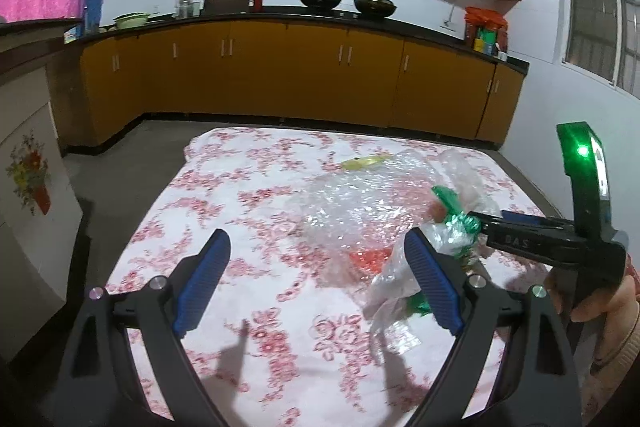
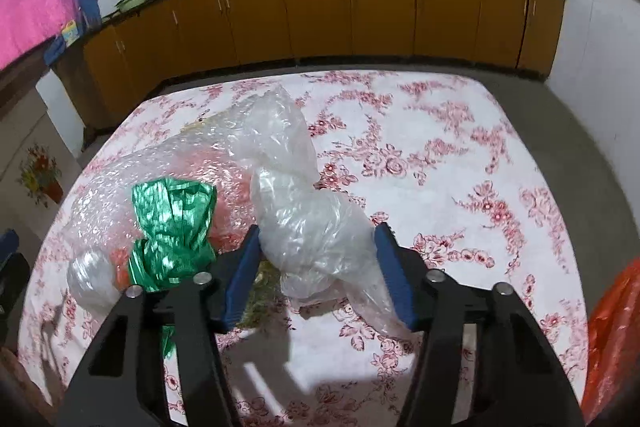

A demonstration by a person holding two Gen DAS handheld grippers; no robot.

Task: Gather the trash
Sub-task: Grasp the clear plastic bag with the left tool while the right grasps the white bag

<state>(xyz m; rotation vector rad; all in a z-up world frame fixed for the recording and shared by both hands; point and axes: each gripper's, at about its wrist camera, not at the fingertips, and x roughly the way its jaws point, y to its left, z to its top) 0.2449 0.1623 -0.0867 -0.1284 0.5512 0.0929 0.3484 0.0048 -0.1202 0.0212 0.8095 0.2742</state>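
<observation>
A table covered by a floral tablecloth (image 1: pixel 248 339) is seen in both views, with the trash gathered on it. In the left wrist view the left gripper (image 1: pixel 318 283) is held with its blue-padded fingers (image 1: pixel 204 279) spread wide apart over the cloth at the lower centre of the frame, nothing between them. The right gripper (image 1: pixel 492 223) is seen entering from the right edge of that frame, a green light lit on its body, its tips buried in the plastic.

In the right wrist view the right gripper (image 2: pixel 316 275) is shown at the lower centre with its fingers parted; a crumpled clear plastic bag (image 2: pixel 304 223) lies between the pads and is touched by both, though it cannot be told for certain whether it is actually squeezed or merely straddled. A green foil wrapper (image 2: pixel 172 227) is seen just left of the left-hand pad, against a sheet of bubble wrap (image 2: pixel 120 183) that is spread toward the left of the frame. Something red (image 1: pixel 368 259) is visible through the bubble wrap in the left wrist view, and a yellow-green item (image 1: pixel 360 163) is partly covered at its far edge. An orange bag (image 2: pixel 612 339) is cut off at the lower right edge of the right wrist view. Yellow cabinets (image 2: pixel 380 7) fill the upper part of both frames
</observation>
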